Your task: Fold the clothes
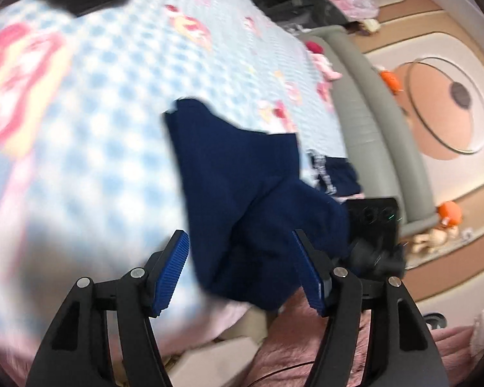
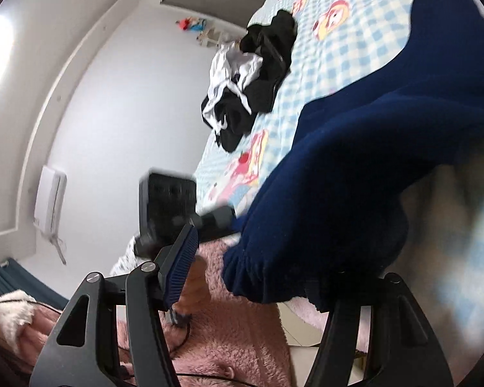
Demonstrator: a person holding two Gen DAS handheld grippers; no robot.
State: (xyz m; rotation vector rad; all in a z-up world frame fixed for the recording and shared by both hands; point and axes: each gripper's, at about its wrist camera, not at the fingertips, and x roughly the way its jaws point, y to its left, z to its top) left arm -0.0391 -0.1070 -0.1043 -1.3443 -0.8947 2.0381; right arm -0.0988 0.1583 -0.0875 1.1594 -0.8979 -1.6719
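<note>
The left gripper [image 1: 242,267] stands wide, its blue pads clear of the navy garment [image 1: 242,174] between them. The garment lies on the blue checked bedspread [image 1: 113,96], hanging over the bed's near edge, with its long axis running from 6 toward 11 o'clock. The right gripper [image 2: 258,277] has one pad showing and the other hidden under the navy cloth, so its state cannot be told. Dark and white clothes [image 2: 251,71] are heaped at 12 o'clock.
</note>
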